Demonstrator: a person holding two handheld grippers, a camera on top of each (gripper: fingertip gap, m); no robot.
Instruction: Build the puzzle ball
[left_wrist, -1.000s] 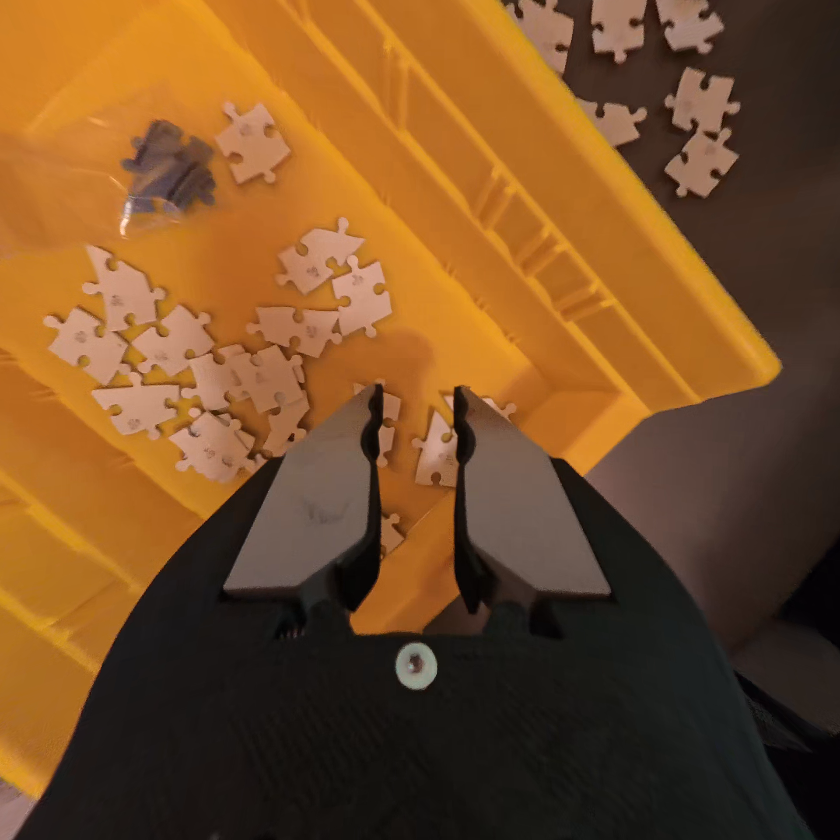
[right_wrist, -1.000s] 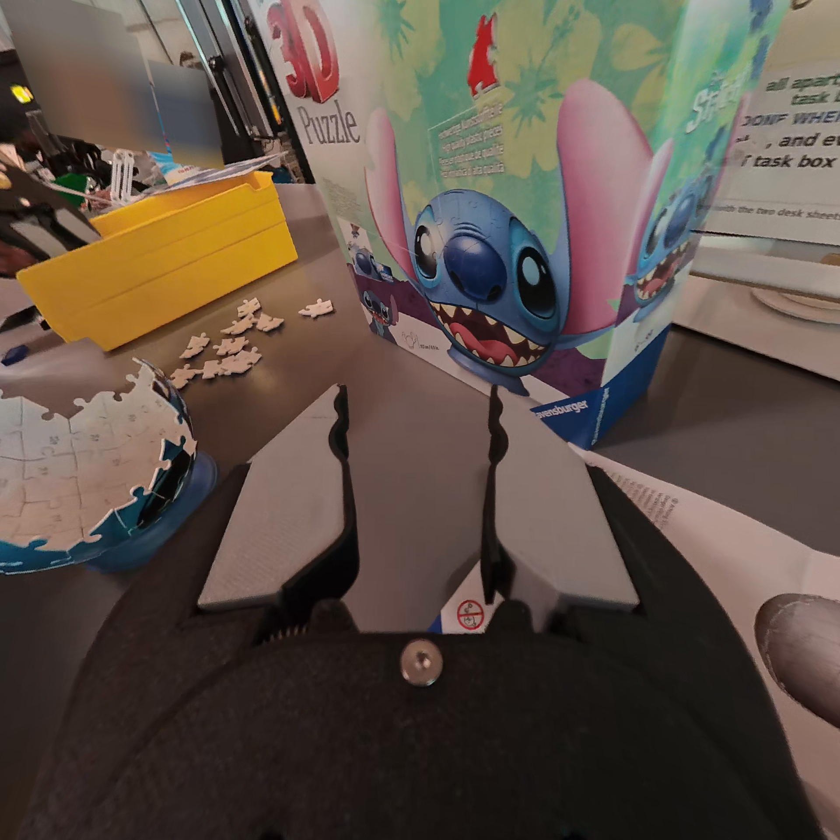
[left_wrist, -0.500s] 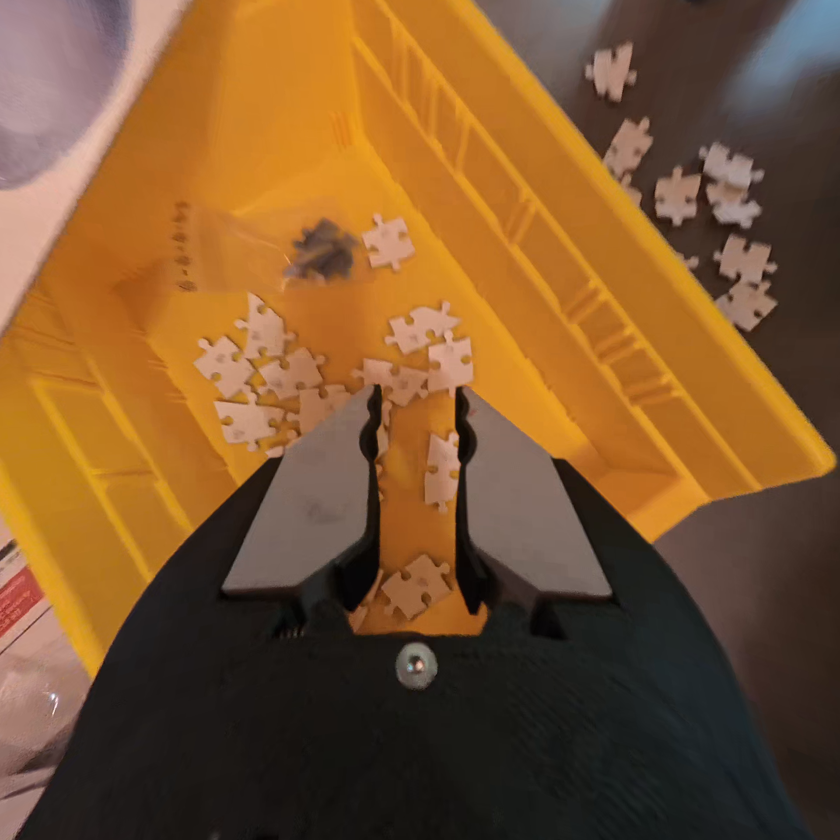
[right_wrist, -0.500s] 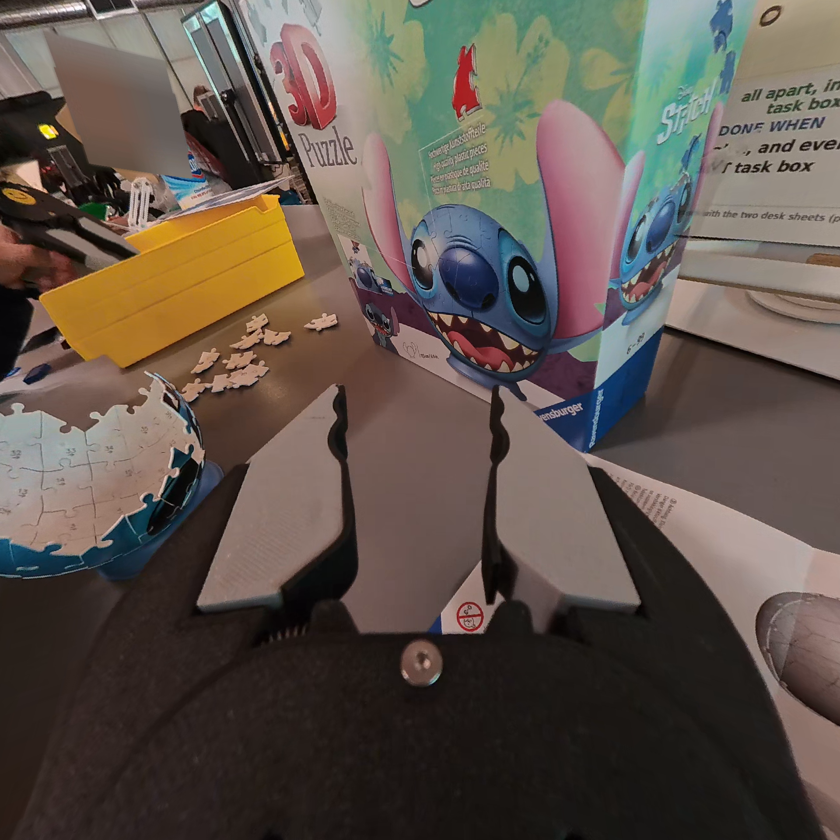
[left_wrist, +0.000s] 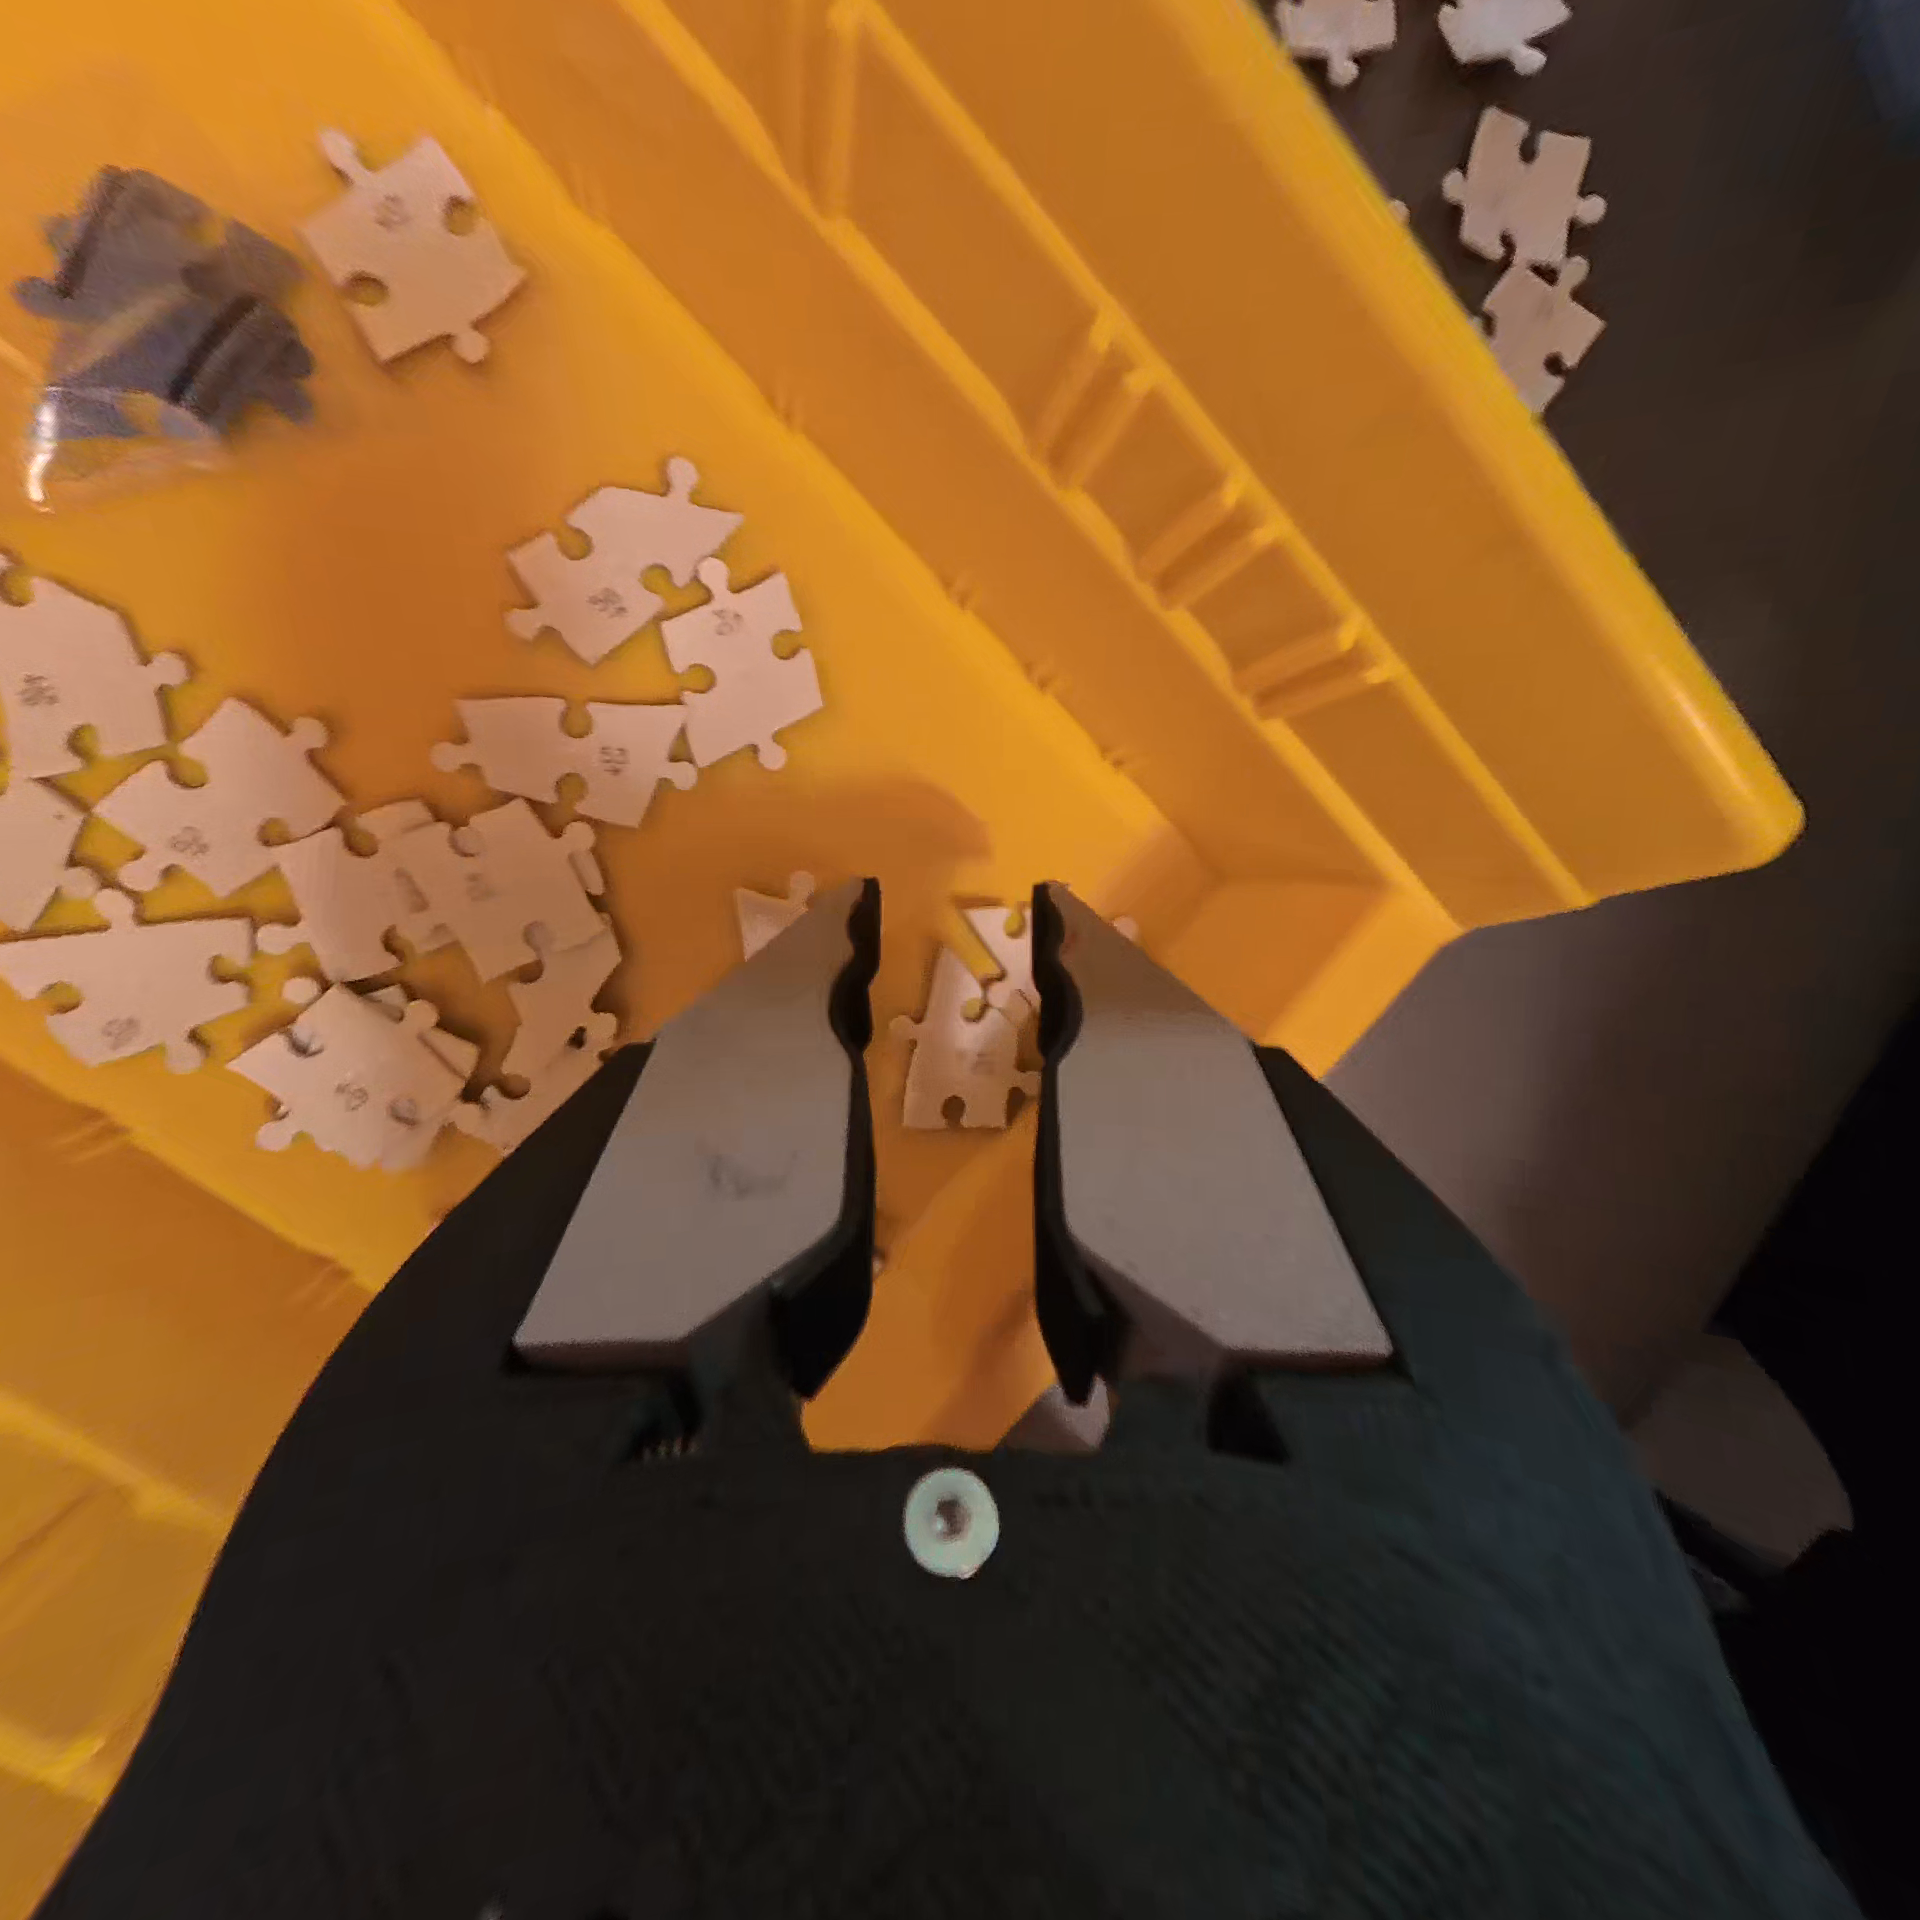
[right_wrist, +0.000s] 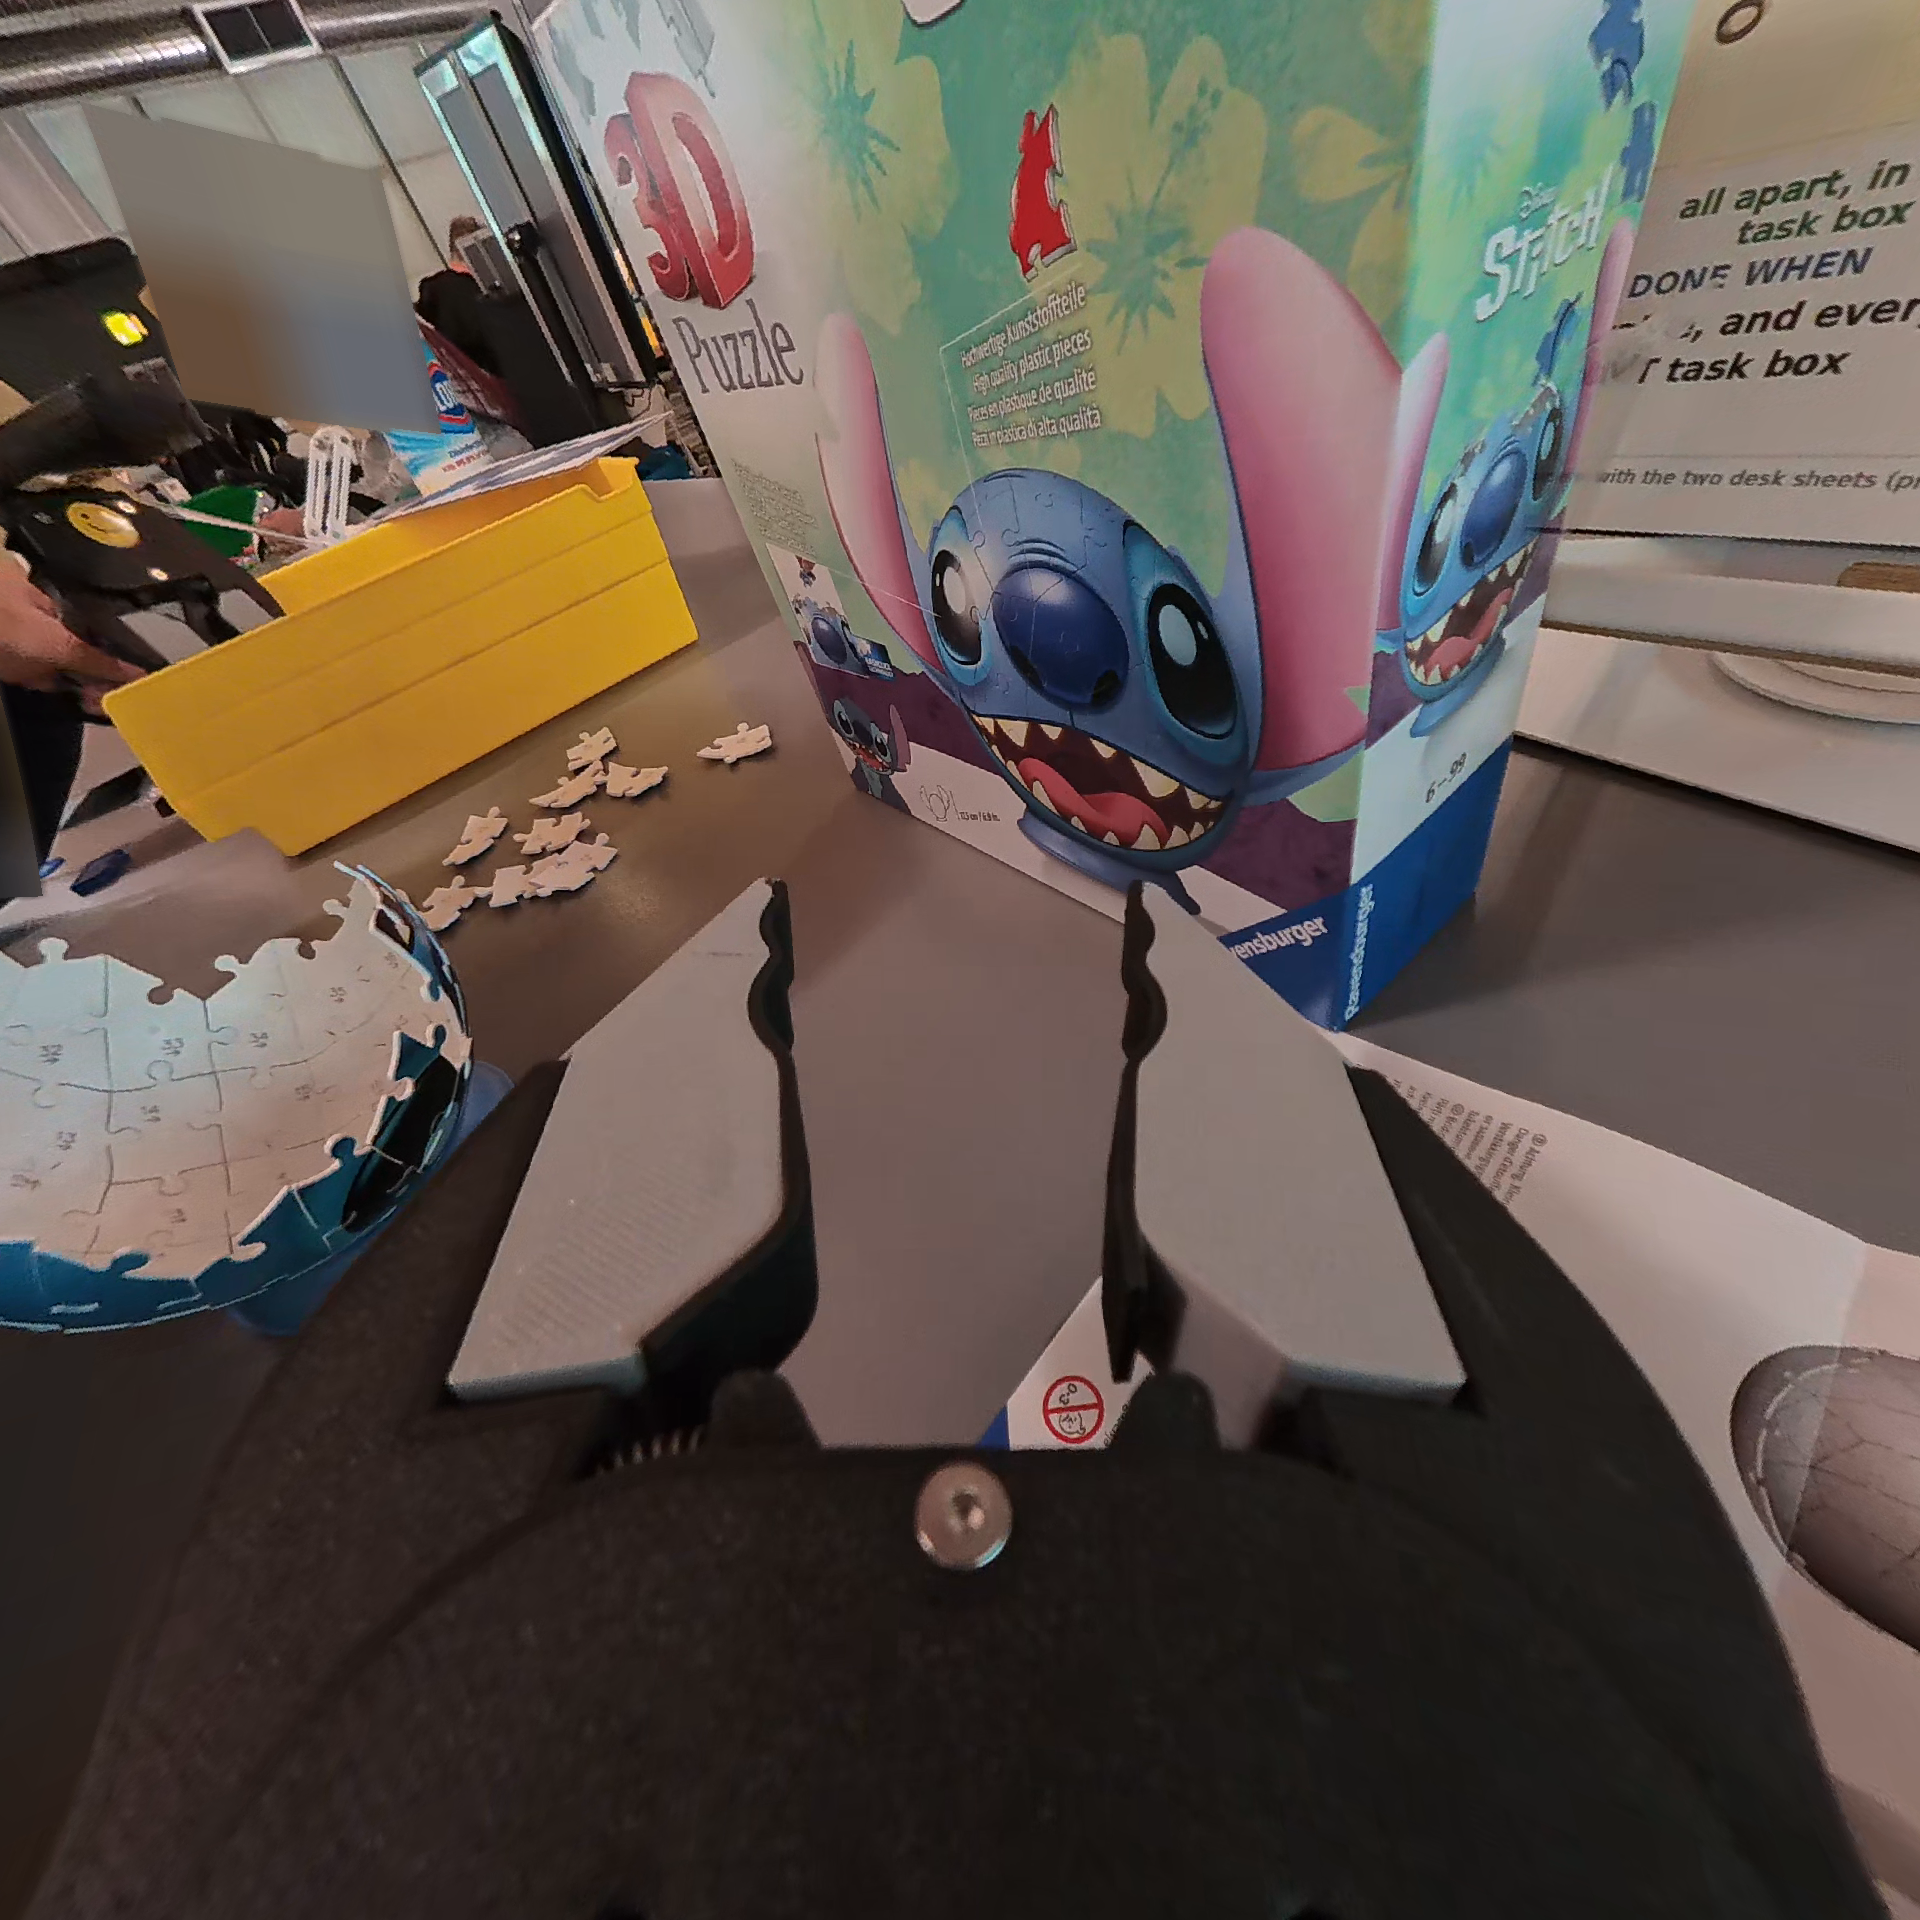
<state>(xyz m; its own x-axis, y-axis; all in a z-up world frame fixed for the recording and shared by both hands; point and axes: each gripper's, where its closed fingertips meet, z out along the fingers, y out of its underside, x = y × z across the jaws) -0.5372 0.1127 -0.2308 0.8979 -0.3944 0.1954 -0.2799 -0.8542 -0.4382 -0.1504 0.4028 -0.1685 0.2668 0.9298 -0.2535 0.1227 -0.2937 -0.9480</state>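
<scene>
Yellow bin (left_wrist: 1299, 436) pieces (left_wrist: 961, 1023) partly hidden behind left fingers (left_wrist: 1122, 1060).

Puzzle box (right_wrist: 1143, 468): large lettering, brand mark and small print.
White sheet (right_wrist: 1766, 312), right of box: bold printed lines.
Leaflet (right_wrist: 1621, 1247), before box: fine print, red round sign.
Puzzle ball (right_wrist: 156, 1091), left of box: small numbers inside.
Puzzle pieces (left_wrist: 613, 597), left of box: numbered backs.
</scene>
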